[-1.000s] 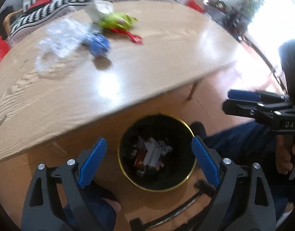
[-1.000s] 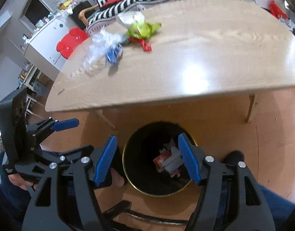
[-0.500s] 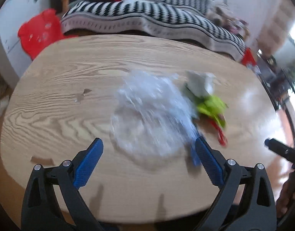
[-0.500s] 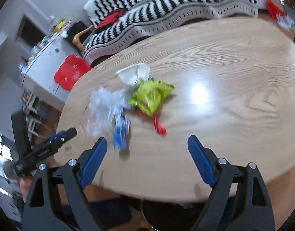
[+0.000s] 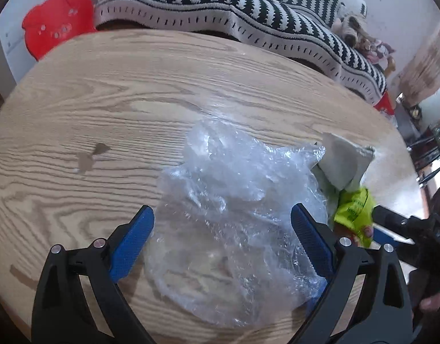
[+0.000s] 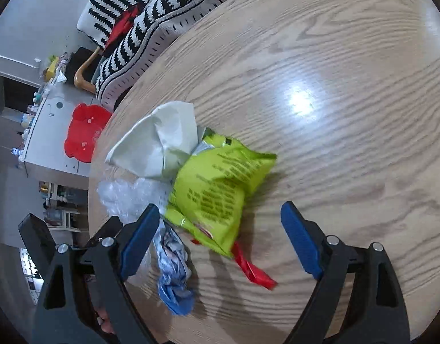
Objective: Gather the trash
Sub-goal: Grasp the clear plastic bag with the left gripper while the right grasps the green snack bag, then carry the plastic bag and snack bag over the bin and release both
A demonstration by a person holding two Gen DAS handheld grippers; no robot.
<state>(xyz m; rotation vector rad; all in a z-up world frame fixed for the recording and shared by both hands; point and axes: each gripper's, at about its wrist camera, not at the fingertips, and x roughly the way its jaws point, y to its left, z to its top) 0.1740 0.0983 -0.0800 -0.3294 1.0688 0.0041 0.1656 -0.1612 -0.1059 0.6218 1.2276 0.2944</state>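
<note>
Trash is lying in a loose cluster on the pale, wood-grained bench point(image 5: 134, 109). Going left to right in the left wrist view, a crinkled clear plastic bag point(image 5: 234, 209) is spreading over the bench, glossy and wrinkled, with a folded grey-white paper piece point(image 5: 343, 160) touching its far right edge and a lime-green snack packet point(image 5: 354, 215) sitting just below that paper. The left tool point(image 5: 222, 240) is hovering over the near part of the clear bag with its blue, ribbed fingers point(image 5: 131, 246) spread wide, gripping nothing.

In the right wrist view, the clear bag is showing at the left as a white, frosty crumple, a crushed blue wrapper point(image 6: 175, 275) is lying near the bench edge, and the puffy green packet is resting partly over the pale paper and over a flat red wrapper point(image 6: 254, 269) that is poking out beneath it. The right tool point(image 6: 220, 238) is pointing at the packet, fingers wide apart and empty. A black-and-white striped blanket point(image 5: 248, 8) is lying beyond the bench.
</note>
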